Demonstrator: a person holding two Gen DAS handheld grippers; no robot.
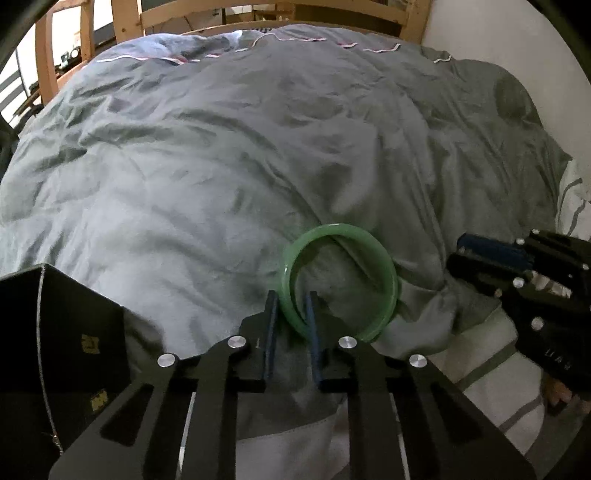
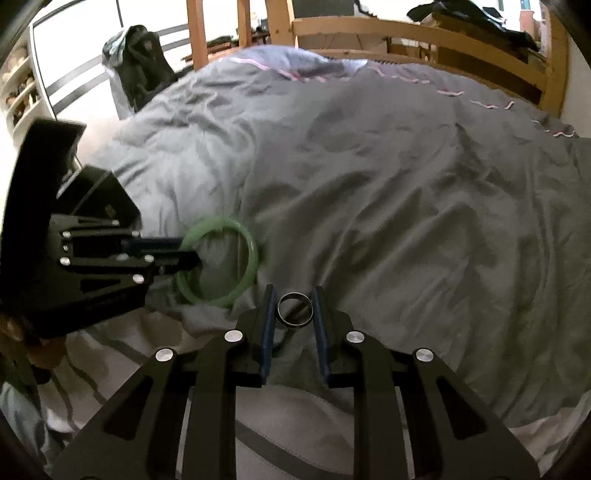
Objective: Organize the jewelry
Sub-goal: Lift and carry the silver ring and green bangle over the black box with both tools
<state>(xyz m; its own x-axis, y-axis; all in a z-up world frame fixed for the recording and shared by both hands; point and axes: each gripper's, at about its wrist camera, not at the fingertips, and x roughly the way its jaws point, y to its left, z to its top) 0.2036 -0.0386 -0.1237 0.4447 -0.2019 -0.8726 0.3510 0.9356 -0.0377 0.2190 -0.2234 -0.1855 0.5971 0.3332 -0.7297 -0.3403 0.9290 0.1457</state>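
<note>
Black linkage arms of the left tool (image 1: 291,306) fill the bottom of its own view, and its two blue pads stand narrow, pinching the near rim of a green bangle (image 1: 341,280) between them. One pad sits inside the ring and the other outside it. From the right wrist view the same left tool (image 2: 192,254) reaches in from the left side with its tips clamped on the bangle (image 2: 221,260), which stands tilted against the folds of the grey duvet (image 1: 221,166) on the bed.

Nearer the lower edge of that view, the right tool (image 2: 294,306) holds a small metal ring (image 2: 295,309) between its blue pads, both pads touching the band's sides. The ring sits just to the lower right of the bangle, apart from it. In the left wrist view the right tool (image 1: 461,254) shows at the right edge, its tips too foreshortened to read.

A black jewelry box (image 1: 55,350) lies on the bed left of the left tool, with a thin silver chain (image 1: 42,350) along its side. Beneath both tools lies a pale striped sheet (image 2: 122,354). A wooden bed frame (image 2: 406,29) rises beyond the duvet
</note>
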